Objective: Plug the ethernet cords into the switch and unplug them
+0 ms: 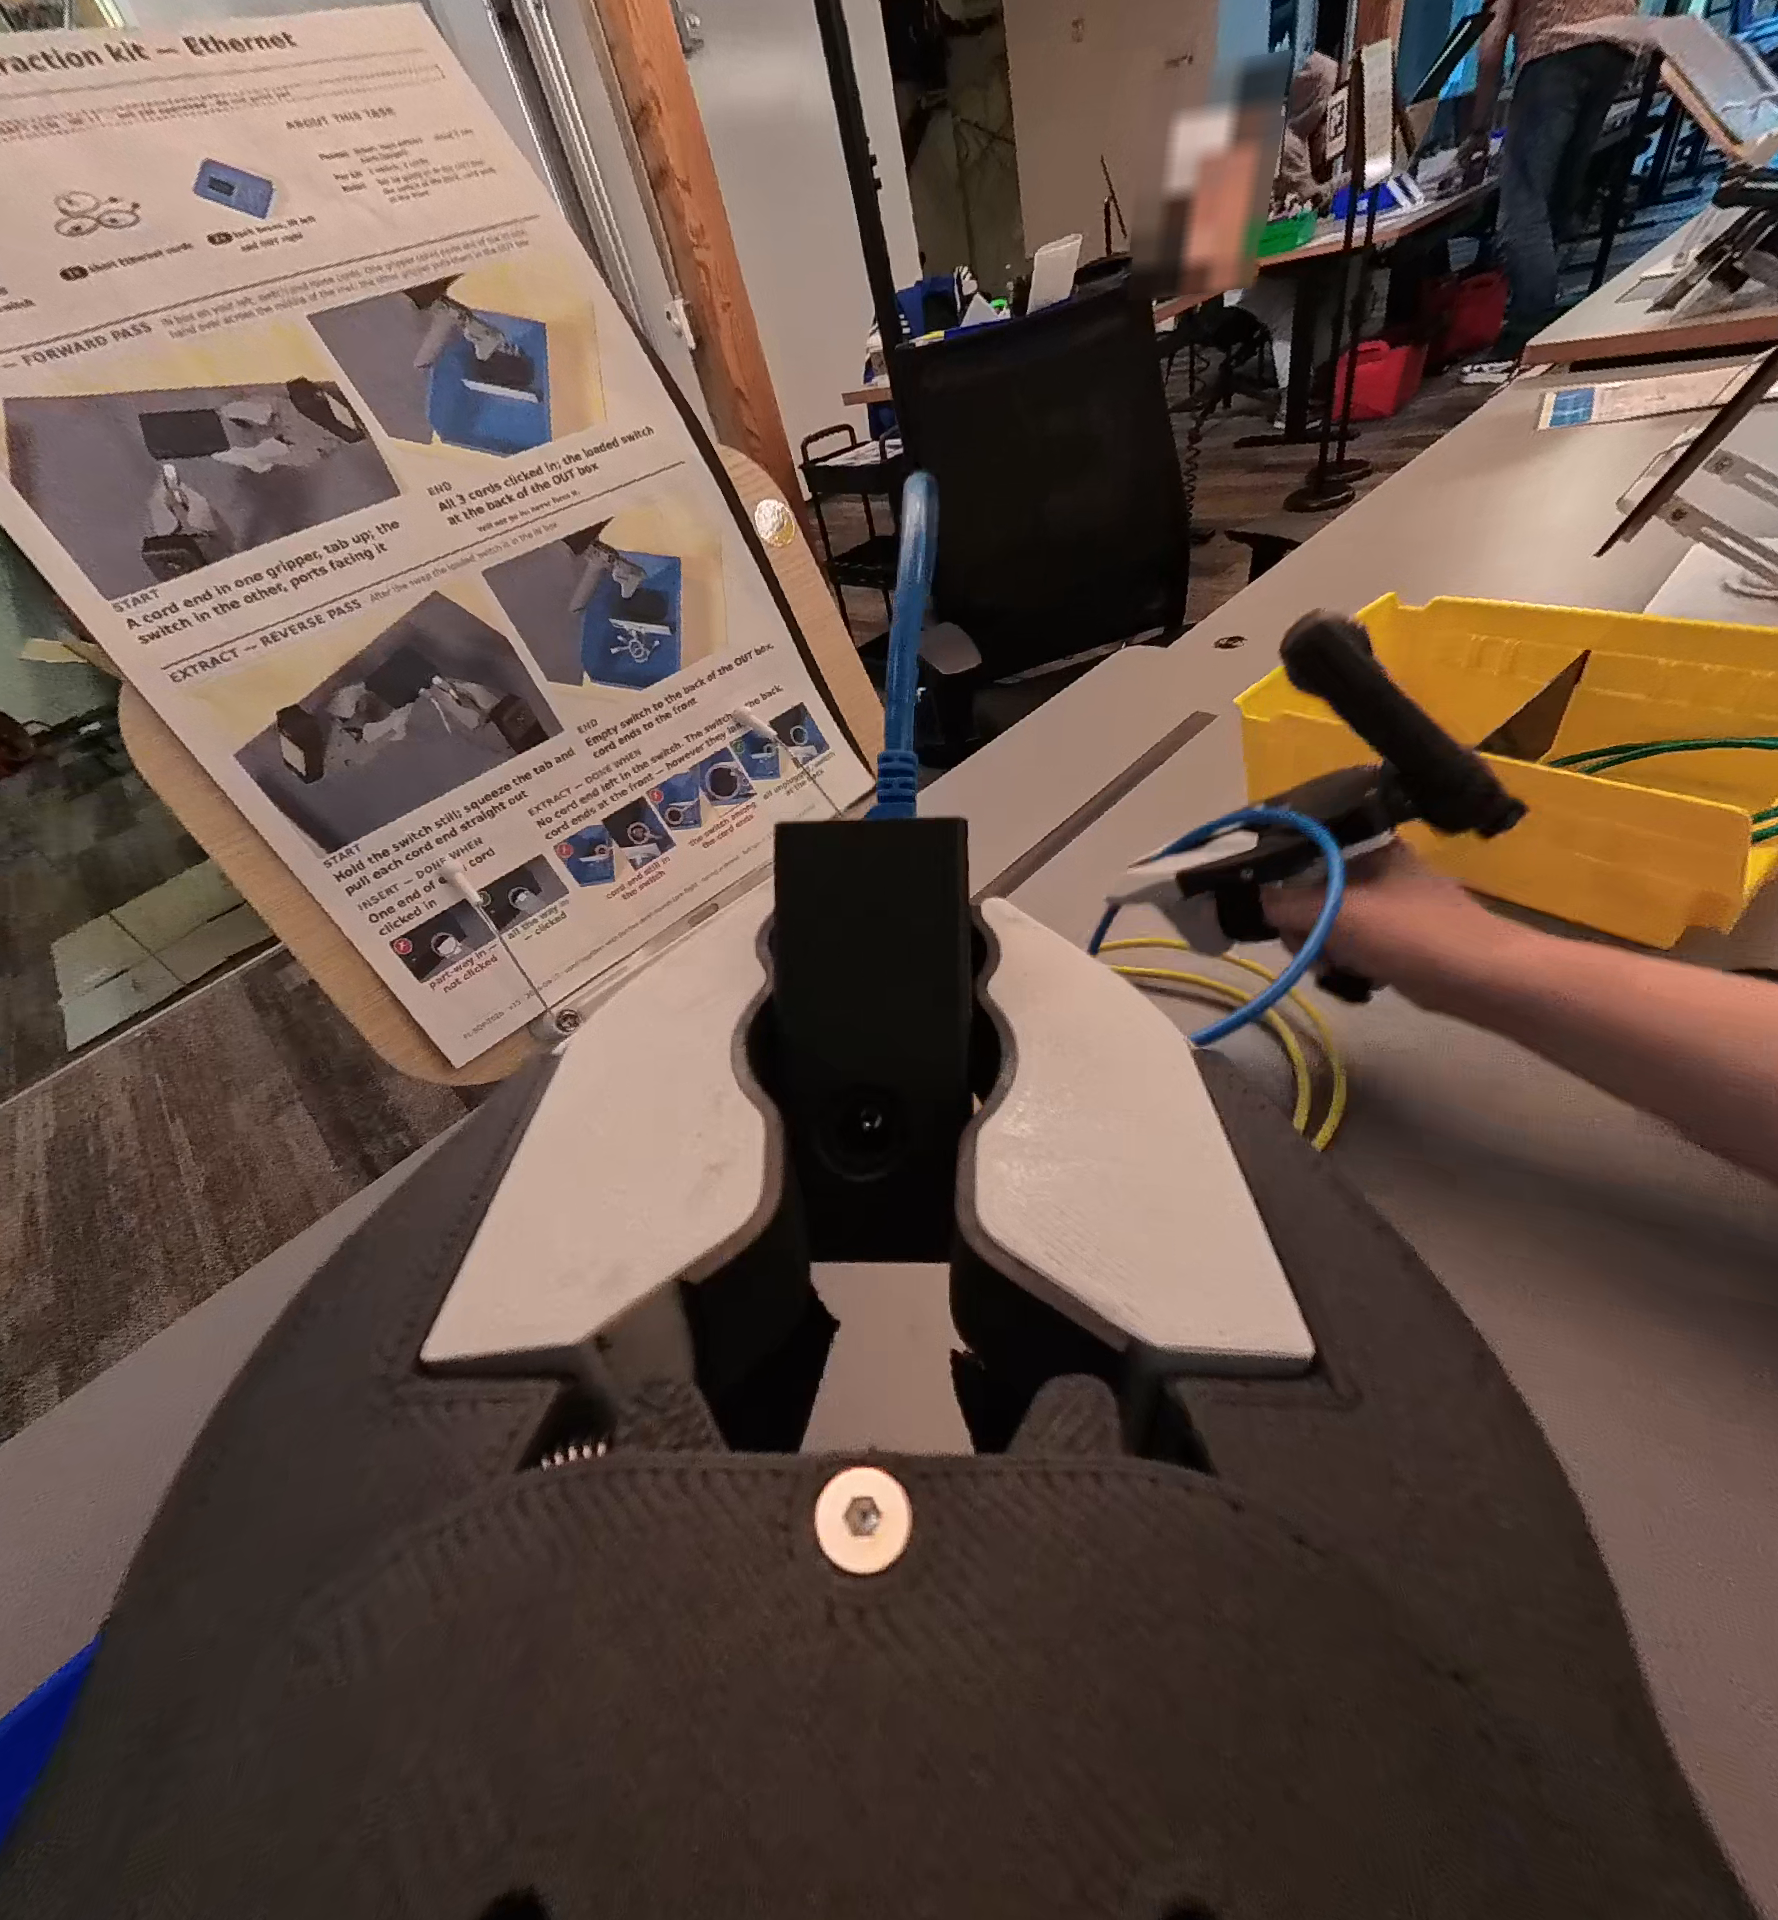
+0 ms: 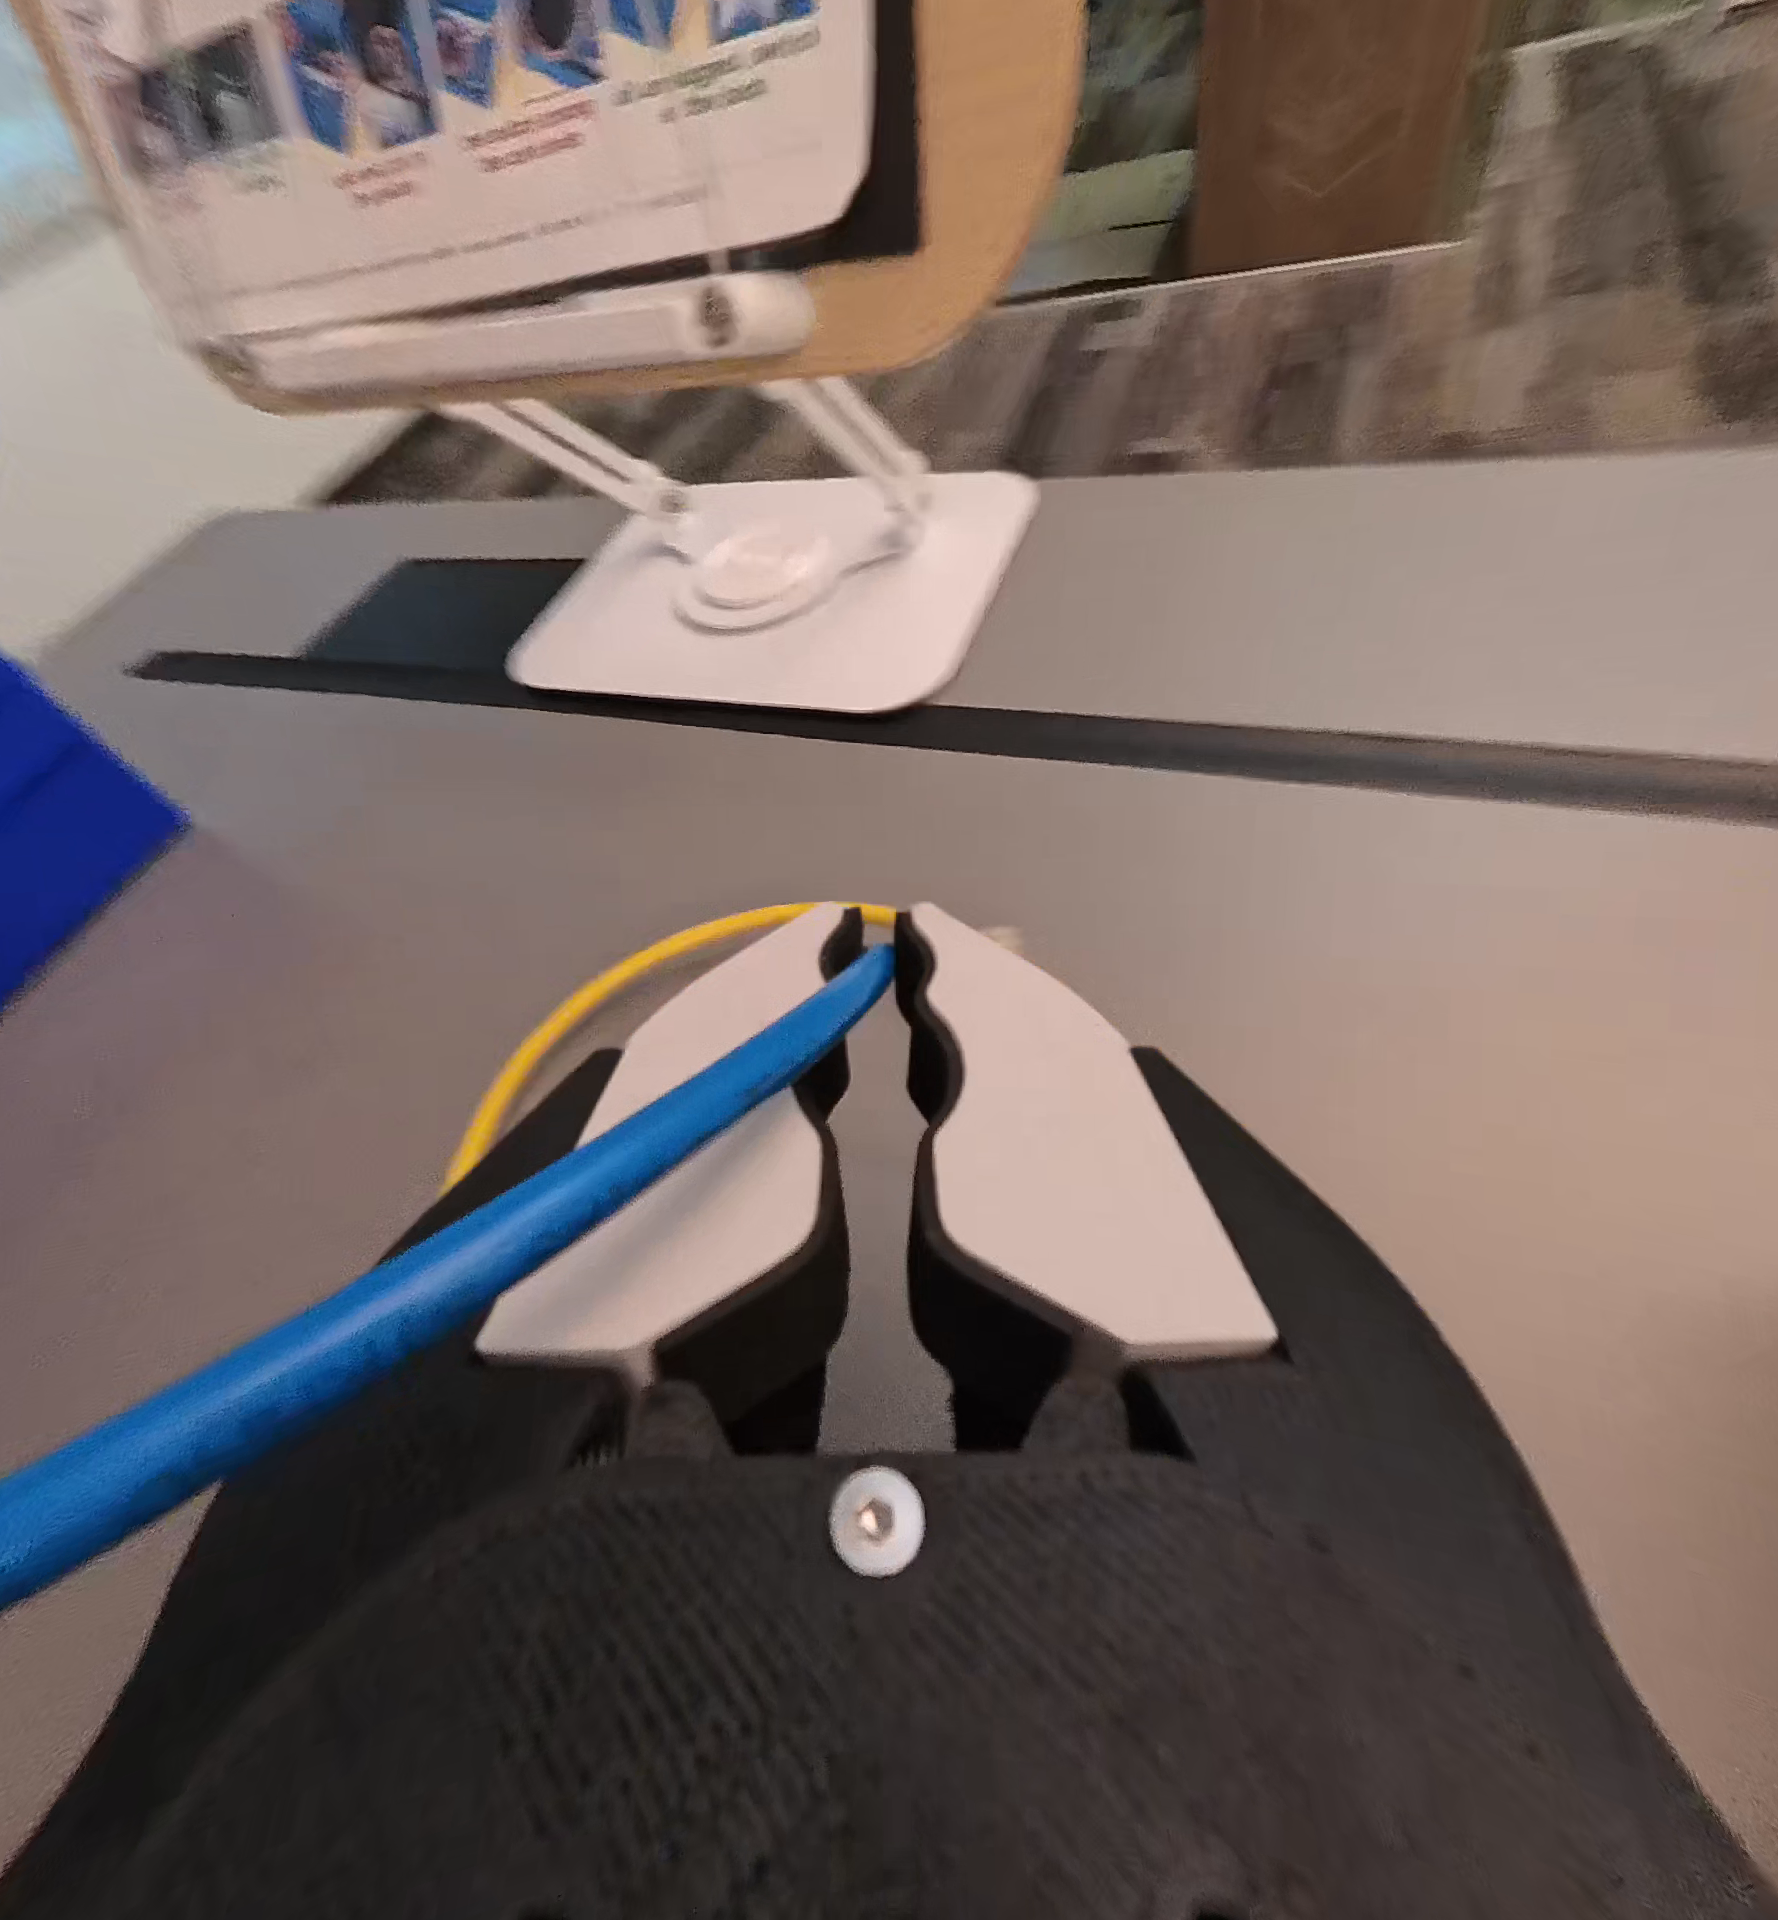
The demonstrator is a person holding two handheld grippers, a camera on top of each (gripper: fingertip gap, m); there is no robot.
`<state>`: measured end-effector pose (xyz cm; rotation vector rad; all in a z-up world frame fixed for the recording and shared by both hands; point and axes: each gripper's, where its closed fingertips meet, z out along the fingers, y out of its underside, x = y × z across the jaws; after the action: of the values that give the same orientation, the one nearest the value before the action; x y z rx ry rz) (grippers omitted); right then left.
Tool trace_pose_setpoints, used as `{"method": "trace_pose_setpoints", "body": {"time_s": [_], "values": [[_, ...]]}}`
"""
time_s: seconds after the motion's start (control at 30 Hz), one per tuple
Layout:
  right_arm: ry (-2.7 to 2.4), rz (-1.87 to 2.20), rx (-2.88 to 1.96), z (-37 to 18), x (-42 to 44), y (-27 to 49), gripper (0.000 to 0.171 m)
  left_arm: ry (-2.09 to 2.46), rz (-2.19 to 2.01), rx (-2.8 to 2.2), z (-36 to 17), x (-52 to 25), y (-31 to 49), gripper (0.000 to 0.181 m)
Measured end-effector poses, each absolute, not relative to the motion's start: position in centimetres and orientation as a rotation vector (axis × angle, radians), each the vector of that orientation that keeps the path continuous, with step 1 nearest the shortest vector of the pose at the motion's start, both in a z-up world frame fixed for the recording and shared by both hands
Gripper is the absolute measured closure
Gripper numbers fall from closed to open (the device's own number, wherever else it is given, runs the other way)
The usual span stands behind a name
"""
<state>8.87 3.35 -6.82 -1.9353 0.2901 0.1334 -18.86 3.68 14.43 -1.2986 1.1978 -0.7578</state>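
- The left gripper (image 1: 869, 997) has its jaws closed on the black switch (image 1: 869, 935), holding it up above the worktop (image 1: 1487, 1299) with the port face turned away from the camera.
- One end of the blue cord (image 1: 906, 644) sits in the far face of the switch; its boot meets the top edge and the cord arches up and away. So one plug appears to be in, though the port itself is hidden and I cannot tell whether it has clicked home.
- The right gripper (image 2: 877, 935) has its jaws nearly shut on the blue cord near the tips. The picture is blurred, and whether they hold the plug end or only the cable is unclear.
- In the left wrist view the right gripper is well apart from the switch, to its right, with the blue cord looping round it.
- A yellow cord (image 2: 594, 997) lies loose on the worktop under the right gripper, and a green cord (image 1: 1716, 769) lies in the yellow bin (image 1: 1487, 873); neither is plugged in.
- Judged from this, the task is early: at most one blue end is seated, the other cords are still to go in, and all the unplugging is left.
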Motion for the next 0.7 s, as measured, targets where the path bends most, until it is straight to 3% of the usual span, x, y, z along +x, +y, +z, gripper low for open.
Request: {"method": "trace_pose_setpoints", "body": {"time_s": [0.03, 0.17, 0.4, 0.57, 0.7], "values": [[0.281, 0.012, -1.963, -5.9, 10.2, 2.4, 0.164, 1.204, -0.769, -1.303, 14.3, -18.7, 3.6, 0.152], [0.157, -0.318, -2.054, -2.9, 12.3, 0.2, 0.164, 1.232, -0.781, -1.323, 13.6, -17.6, 3.3, 0.152], [-0.159, 0.371, -2.038, 0.2, -5.0, 4.5, 0.164, 1.108, -0.701, -1.322, 15.9, -20.3, 3.7, 0.153], [-0.391, 0.633, -2.257, -7.7, -13.5, 5.1, 0.153, 1.095, -0.505, -1.378, 15.5, -22.2, 5.1, 0.153], [-0.561, 0.574, -2.341, -12.0, -13.2, 3.2, 0.140, 1.103, -0.377, -1.453, 13.8, -22.9, 7.4, 0.153]]}}
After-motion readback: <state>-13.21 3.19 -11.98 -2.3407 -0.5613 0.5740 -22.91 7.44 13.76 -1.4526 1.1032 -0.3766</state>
